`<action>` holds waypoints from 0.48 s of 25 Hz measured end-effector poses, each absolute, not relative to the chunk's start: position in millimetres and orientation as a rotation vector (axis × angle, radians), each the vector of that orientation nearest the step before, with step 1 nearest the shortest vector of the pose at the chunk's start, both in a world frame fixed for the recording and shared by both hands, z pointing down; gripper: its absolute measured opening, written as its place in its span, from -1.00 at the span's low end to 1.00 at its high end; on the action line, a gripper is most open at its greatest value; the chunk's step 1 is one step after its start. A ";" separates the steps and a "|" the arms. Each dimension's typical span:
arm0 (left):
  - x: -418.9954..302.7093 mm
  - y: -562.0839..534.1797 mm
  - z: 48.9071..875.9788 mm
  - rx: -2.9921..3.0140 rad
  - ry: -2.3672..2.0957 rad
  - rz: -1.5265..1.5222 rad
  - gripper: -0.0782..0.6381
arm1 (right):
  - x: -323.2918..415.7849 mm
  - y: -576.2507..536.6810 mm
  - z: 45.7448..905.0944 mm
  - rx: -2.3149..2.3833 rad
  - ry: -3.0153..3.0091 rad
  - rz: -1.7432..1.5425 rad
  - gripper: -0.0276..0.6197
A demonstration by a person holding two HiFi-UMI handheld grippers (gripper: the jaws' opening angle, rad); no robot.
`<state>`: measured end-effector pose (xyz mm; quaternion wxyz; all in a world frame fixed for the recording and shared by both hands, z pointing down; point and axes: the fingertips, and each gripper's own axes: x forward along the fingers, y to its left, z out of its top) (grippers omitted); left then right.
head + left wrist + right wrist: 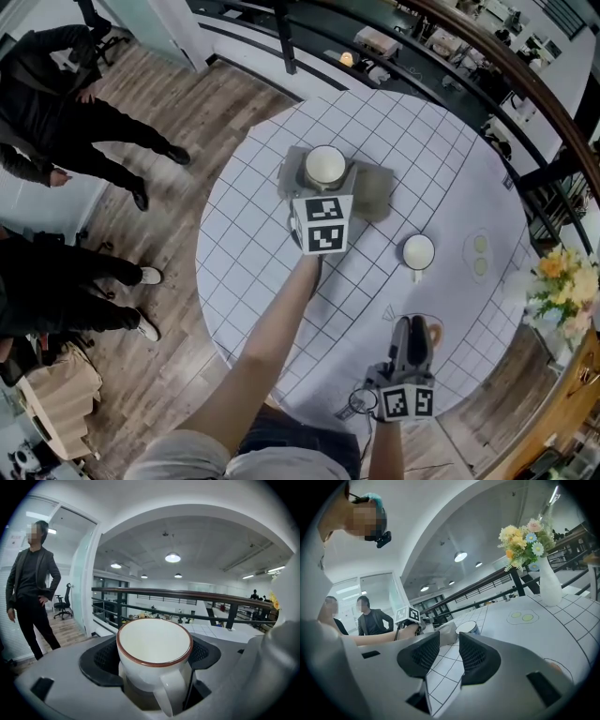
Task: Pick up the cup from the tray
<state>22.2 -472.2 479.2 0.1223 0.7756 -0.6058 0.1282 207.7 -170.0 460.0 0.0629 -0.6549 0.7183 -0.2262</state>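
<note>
- The left gripper (153, 657) is clamped on the white, brown-rimmed cup (154, 639), one jaw on each side and the handle facing the camera.
- In the head view the cup sits over the left end of the grey tray (373, 192); I cannot tell whether it rests there or is lifted.
- The right gripper (449, 639) is well apart at the table's near edge, its jaws apart with nothing between them.
- A second cup (418, 252) stands between tray and right gripper.
- A vase of flowers (547, 585) stands at the right edge.
- The round table (450, 169) has a white gridded cover.
- The floor (178, 225) is wood, with people (56, 122) standing on it and a railing (525, 84) behind the table.
</note>
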 end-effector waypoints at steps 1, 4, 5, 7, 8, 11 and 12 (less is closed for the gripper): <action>22.7 -471.5 478.3 2.274 -1.763 0.371 0.37 | 207.3 -170.2 460.1 -1.977 2.171 -0.686 -0.55; 21.9 -467.3 479.0 2.286 -1.748 0.376 0.37 | 206.1 -170.1 460.1 -1.973 2.172 -0.694 -0.55; 20.8 -465.5 479.2 2.285 -1.745 0.376 0.37 | 205.8 -170.2 459.7 -1.970 2.172 -0.695 -0.55; 18.4 -462.1 477.3 2.286 -1.741 0.364 0.37 | 205.3 -170.5 458.7 -1.964 2.172 -0.693 -0.55; 17.3 -460.5 474.5 2.289 -1.740 0.354 0.37 | 205.4 -170.6 458.3 -1.961 2.170 -0.694 -0.55; 14.9 -455.1 459.7 2.312 -1.738 0.324 0.37 | 206.7 -170.1 456.7 -1.957 2.157 -0.701 -0.55; 13.7 -452.5 453.5 2.321 -1.737 0.310 0.37 | 206.8 -169.5 455.4 -1.955 2.154 -0.700 -0.56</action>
